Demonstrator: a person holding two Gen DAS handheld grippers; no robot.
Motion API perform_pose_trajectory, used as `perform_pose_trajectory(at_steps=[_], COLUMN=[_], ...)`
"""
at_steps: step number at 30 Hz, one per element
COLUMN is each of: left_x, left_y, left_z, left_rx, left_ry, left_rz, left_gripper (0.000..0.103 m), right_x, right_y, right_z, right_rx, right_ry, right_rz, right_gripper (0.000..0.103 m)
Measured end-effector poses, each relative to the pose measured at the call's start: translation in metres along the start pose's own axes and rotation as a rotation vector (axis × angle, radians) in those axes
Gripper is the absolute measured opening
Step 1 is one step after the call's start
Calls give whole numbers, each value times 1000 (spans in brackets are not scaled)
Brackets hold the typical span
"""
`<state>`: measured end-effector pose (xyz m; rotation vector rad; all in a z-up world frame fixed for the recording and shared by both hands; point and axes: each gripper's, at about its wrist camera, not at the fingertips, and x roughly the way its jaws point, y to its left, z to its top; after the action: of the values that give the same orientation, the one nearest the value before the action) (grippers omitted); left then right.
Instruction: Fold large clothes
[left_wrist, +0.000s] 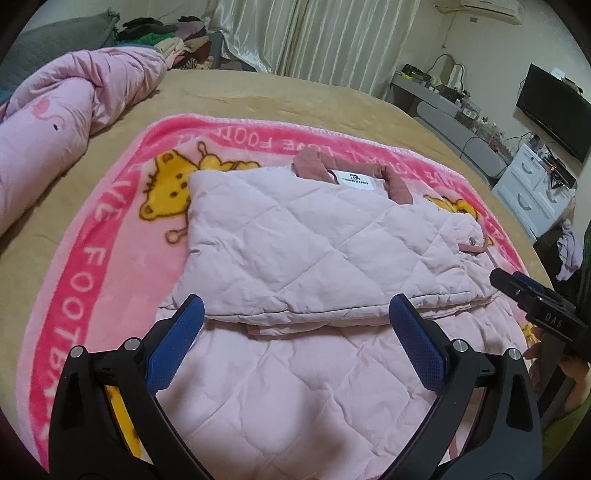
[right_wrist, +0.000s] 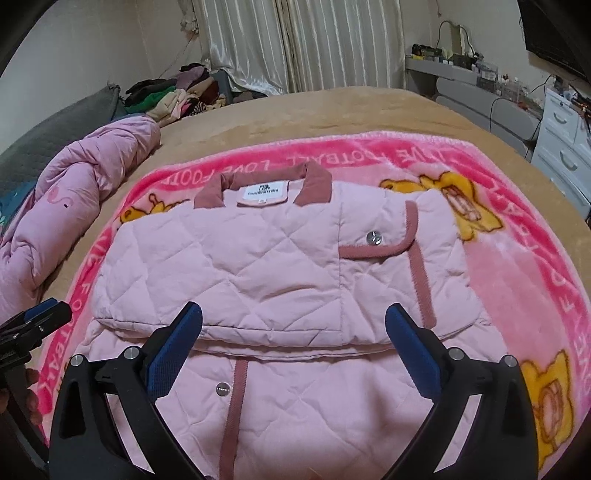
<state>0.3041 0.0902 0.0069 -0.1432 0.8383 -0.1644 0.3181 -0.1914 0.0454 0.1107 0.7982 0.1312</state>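
A pale pink quilted jacket (left_wrist: 295, 240) with a dusty-rose collar lies on the pink cartoon blanket (left_wrist: 92, 266). Its sleeves are folded across the chest, their lower edge forming a thick fold line. It also shows in the right wrist view (right_wrist: 258, 266), with a snap pocket on the right. My left gripper (left_wrist: 295, 314) is open and empty, hovering just above the fold line near the jacket's left half. My right gripper (right_wrist: 293, 321) is open and empty above the same fold line. The right gripper also shows in the left wrist view (left_wrist: 517, 288); the left gripper shows in the right wrist view (right_wrist: 44, 314).
The blanket (right_wrist: 517, 258) lies on a tan bed cover (left_wrist: 277, 96). A rolled pink duvet (left_wrist: 66, 122) lies at the left. A pile of clothes (right_wrist: 173, 96) sits beyond the bed's far corner. White drawers (left_wrist: 532, 192) and a grey desk stand to the right.
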Motion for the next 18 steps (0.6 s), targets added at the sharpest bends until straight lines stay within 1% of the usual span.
perform_pose_trajectory(at_steps=[4,13,18], left_x=[-12,-41,-59], left_y=[0,2,6], left_z=[1,3,2], left_rx=[2,-12,-16], left_ry=[-7,-59,-86], left_rz=[4,10,31], left_gripper=[94,94,94], right_x=[-10,-32,-47], right_y=[1,3,3], right_z=[1,0,-1], right_rx=[4,10,12], right_ry=[-16,-53,-76], right_rz=[4,9,17], right_gripper=[99,99,99])
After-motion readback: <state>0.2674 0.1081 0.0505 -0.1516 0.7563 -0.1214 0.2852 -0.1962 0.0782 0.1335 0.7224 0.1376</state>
